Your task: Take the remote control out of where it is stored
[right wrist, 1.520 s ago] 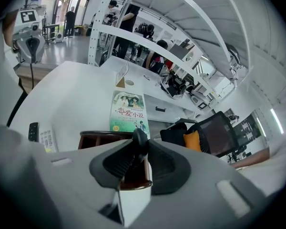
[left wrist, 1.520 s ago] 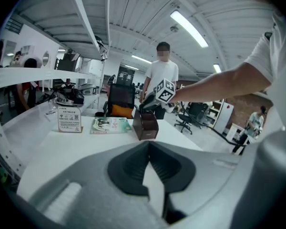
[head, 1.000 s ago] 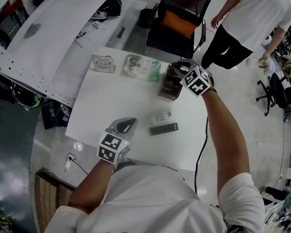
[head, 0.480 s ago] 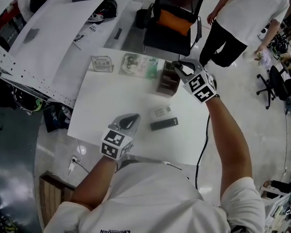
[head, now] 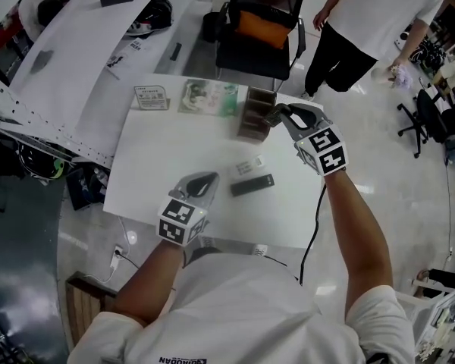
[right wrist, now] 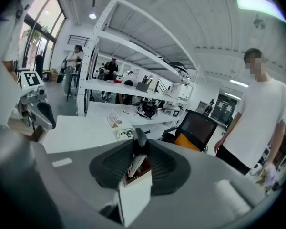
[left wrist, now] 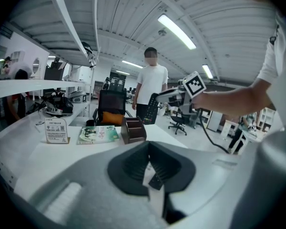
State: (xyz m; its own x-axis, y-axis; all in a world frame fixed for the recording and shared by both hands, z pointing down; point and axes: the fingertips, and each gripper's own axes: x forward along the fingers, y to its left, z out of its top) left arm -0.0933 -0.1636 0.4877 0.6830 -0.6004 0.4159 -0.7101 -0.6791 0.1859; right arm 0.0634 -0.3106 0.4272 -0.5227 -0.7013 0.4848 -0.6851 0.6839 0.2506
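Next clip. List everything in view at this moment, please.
table: 1, white, centre
organizer box: 1, brown, table's far edge
held remote: 1, black, in the right tool, raised beside the organizer box
lying remote: 1, black, flat mid-table
small white item: 1, just beyond the lying remote
sign card: 1, white, far left corner
booklet: 1, green-white, beside the sign card
office chair: 1, black, orange cushion, beyond the table
bystander: 1, white shirt, far right
left tool: 1, grey, open, empty, near edge
right tool: 1, grey, shut on the held remote
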